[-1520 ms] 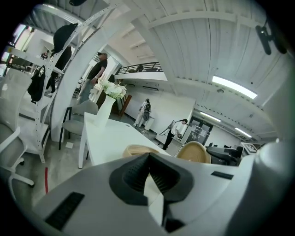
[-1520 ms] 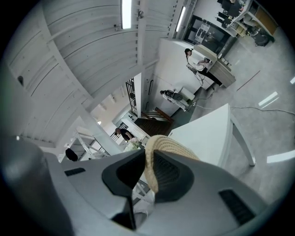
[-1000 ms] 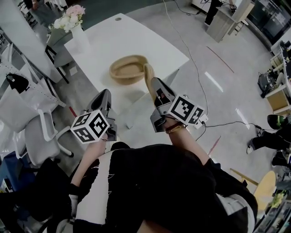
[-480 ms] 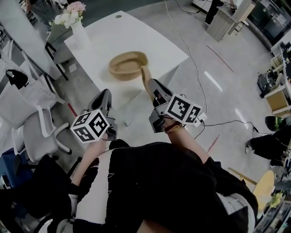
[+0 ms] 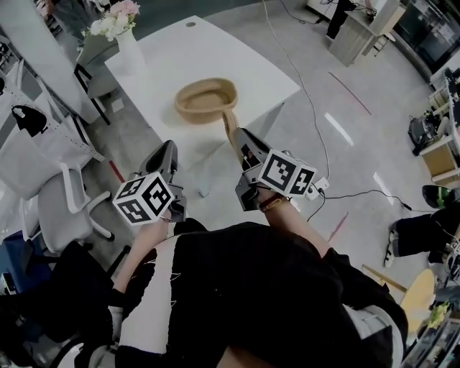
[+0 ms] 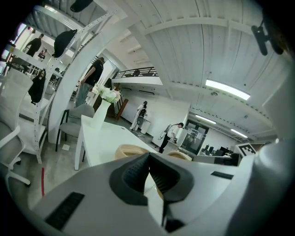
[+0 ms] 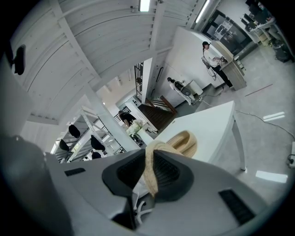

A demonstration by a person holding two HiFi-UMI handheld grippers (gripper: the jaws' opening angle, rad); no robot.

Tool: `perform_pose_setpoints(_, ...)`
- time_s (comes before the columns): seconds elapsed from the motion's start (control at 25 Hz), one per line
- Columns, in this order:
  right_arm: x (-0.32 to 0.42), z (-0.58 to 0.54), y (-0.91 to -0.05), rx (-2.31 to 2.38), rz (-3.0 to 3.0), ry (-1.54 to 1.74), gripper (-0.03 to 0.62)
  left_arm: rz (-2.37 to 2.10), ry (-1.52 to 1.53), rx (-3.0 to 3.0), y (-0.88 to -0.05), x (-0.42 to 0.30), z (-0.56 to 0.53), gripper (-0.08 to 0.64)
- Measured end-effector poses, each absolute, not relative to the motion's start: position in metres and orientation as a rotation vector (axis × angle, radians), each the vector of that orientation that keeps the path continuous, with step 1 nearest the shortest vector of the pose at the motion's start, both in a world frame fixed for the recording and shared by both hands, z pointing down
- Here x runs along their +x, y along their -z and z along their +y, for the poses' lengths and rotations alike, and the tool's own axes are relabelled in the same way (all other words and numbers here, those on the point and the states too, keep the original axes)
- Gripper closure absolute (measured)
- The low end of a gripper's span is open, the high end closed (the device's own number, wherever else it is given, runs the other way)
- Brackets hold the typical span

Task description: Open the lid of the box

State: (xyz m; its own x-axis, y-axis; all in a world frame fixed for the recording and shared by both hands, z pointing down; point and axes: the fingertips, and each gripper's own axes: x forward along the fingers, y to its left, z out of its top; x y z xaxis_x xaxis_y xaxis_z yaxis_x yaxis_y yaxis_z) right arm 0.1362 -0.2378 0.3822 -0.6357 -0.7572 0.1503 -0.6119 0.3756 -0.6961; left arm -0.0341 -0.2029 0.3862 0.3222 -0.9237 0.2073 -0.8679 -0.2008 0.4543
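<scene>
**Lid off, held by right gripper**

Right gripper [image 7: 151,174] clamps the woven lid [image 7: 150,171] edge-on, near the open woven box [image 5: 207,99] on the white table [image 5: 180,57]. Left gripper [image 6: 149,174]: jaws together, gripping nothing. A vase [image 5: 129,56] holds flowers [image 5: 113,21] at the far corner; glossy grey floor [image 5: 345,144], a white chair [image 5: 65,208] alongside.

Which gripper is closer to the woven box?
Right. The right gripper, shut on the lid, sits just short of the near rim of the box; the left gripper hangs farther back, off to its left.
</scene>
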Motion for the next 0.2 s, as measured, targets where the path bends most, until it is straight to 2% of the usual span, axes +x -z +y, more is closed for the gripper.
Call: perform_pose_setpoints(0.2, 0.1347, -0.2355, -0.3866, -1.227, 2.446, 1.113, 0.532, -1.583, 0.147, 2.103, -0.3875, -0.0357, -0.2011, 0.549)
